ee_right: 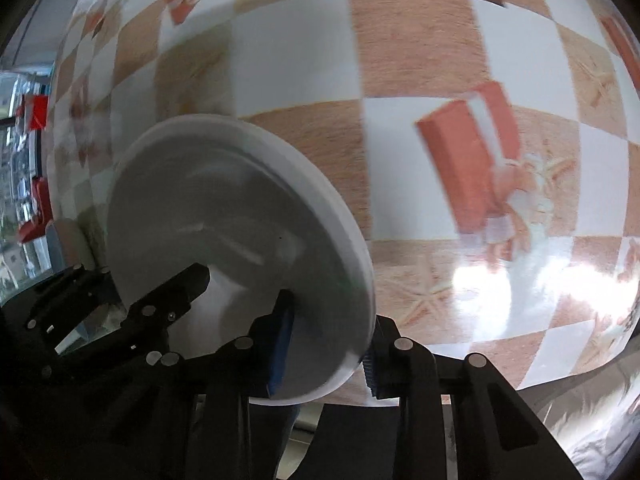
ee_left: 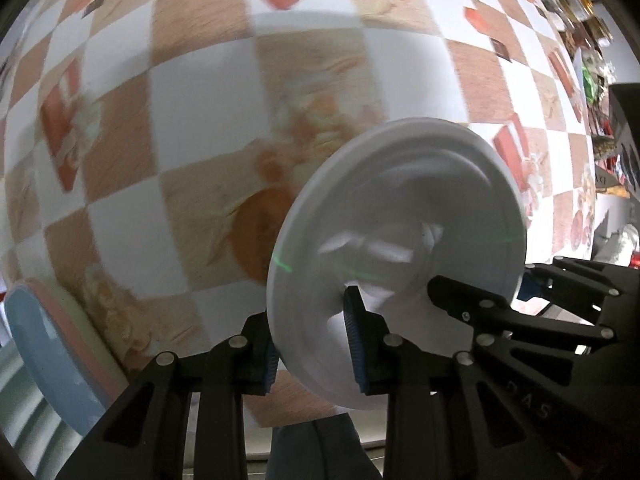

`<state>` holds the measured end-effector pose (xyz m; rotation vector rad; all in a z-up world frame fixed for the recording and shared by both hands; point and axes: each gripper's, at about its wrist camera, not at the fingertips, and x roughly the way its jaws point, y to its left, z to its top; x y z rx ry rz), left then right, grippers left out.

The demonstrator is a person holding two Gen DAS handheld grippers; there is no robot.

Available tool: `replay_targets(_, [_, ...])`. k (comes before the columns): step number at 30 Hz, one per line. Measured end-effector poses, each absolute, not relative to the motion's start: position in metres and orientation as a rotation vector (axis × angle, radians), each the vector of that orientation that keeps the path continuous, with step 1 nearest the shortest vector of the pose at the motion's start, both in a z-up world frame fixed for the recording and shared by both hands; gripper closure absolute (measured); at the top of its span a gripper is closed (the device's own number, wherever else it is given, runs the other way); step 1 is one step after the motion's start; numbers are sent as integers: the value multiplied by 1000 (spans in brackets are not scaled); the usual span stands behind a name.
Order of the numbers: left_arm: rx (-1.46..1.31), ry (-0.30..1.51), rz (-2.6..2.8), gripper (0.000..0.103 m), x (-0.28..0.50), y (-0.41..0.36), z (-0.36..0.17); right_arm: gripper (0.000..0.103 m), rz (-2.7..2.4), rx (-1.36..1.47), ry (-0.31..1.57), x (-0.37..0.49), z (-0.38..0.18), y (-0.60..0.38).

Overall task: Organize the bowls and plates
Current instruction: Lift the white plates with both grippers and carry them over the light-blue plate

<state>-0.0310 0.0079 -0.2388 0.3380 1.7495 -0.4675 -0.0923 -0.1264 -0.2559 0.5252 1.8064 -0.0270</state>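
Note:
A white plate (ee_left: 400,216) hangs tilted above the checked tablecloth (ee_left: 200,92), held from two sides. My left gripper (ee_left: 312,344) is shut on its near rim, one blue pad inside the plate and one under it. My right gripper (ee_left: 484,292) grips the rim further right. In the right wrist view the same white plate (ee_right: 224,216) fills the lower left. There my right gripper (ee_right: 328,344) is shut on its rim, and my left gripper (ee_right: 148,284) clamps the left side. A pale blue plate (ee_left: 52,360) lies on a pink one at the table's near left edge.
The tablecloth (ee_right: 420,60) has white and wood-look squares with printed red boxes. Cluttered small items (ee_left: 580,20) line the far right edge of the table. Red objects (ee_right: 34,116) stand beyond the table's left side. A bright glare (ee_right: 520,280) lies on the cloth.

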Motion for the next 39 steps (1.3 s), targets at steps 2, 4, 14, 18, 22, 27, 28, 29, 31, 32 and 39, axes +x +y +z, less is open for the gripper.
replay_targets(2, [310, 1756, -443, 71, -31, 24, -239, 69, -5, 487, 1814, -85, -255, -114])
replay_targets(4, [282, 1759, -416, 71, -33, 40, -238, 69, 25, 454, 1819, -77, -254, -100])
replay_targets(14, [196, 1756, -342, 71, -42, 88, -233, 69, 138, 332, 1852, -48, -255, -40])
replay_targets(18, [182, 1749, -337, 71, -45, 100, -229, 69, 158, 309, 1864, -44, -257, -35])
replay_targets(22, [176, 1726, -344, 71, -46, 103, -211, 69, 169, 288, 1856, -47, -259, -29])
replay_targets(27, [162, 1686, -358, 71, -42, 103, -193, 69, 160, 273, 1831, -33, -244, -18])
replay_targets(28, [159, 1676, -361, 71, -40, 103, -189, 69, 155, 269, 1824, -28, -240, -19])
replay_targets(29, [156, 1665, -363, 71, -40, 105, -183, 69, 152, 267, 1819, -26, -237, -19])
replay_targets(31, [151, 1645, -364, 72, -40, 110, -173, 69, 149, 263, 1807, -23, -231, -19])
replay_targets(32, [148, 1637, -363, 72, -37, 111, -169, 69, 148, 262, 1800, -18, -225, -19])
replay_targets(39, [119, 1578, -340, 72, -32, 134, -142, 69, 160, 223, 1759, -12, -186, -7])
